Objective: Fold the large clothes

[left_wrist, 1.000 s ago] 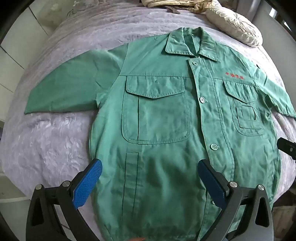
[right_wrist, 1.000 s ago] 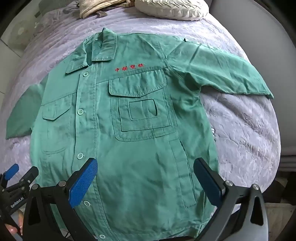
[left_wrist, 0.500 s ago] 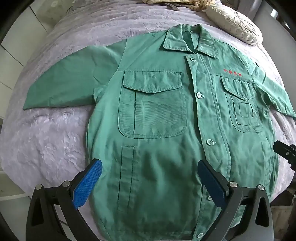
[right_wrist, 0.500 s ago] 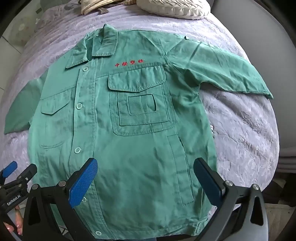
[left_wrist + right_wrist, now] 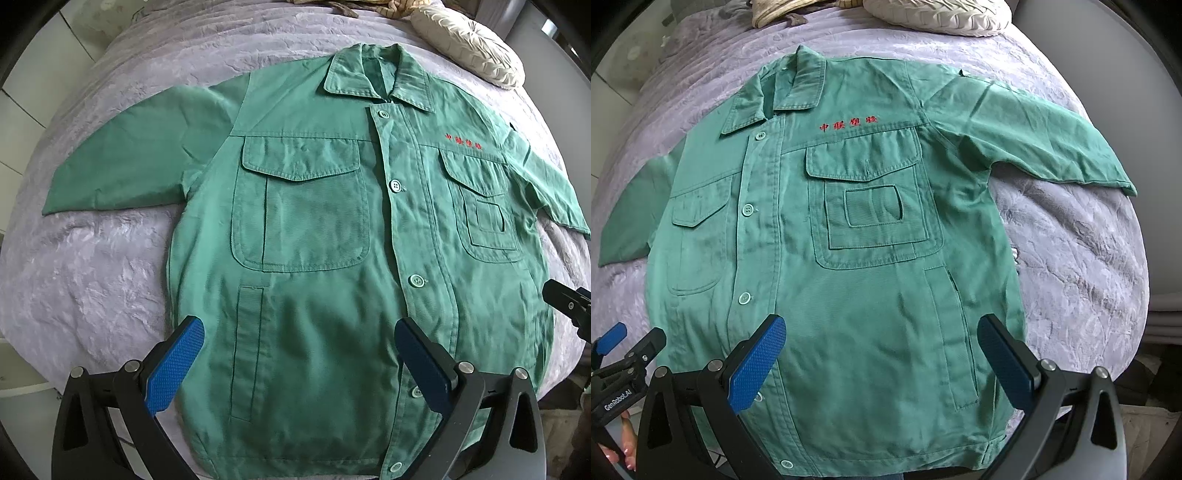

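Observation:
A green button-up work jacket [image 5: 317, 229] lies flat, front up, on a bed, collar far and hem near, both sleeves spread out sideways. It also fills the right wrist view [image 5: 871, 236], with red characters on its chest. My left gripper [image 5: 299, 354] is open and empty, hovering over the jacket's lower left front. My right gripper [image 5: 882, 350] is open and empty over the lower right front. The left gripper also shows at the left edge of the right wrist view [image 5: 620, 354].
A lilac textured bedspread [image 5: 92, 280] covers the bed. A cream pleated pillow [image 5: 469, 40] and bunched beige cloth [image 5: 783, 11] lie at the head. The bed's near edge runs just below the jacket hem.
Both grippers have drawn back toward the hem, so more of the jacket's lower edge shows. The jacket has not moved and both grippers stay open.

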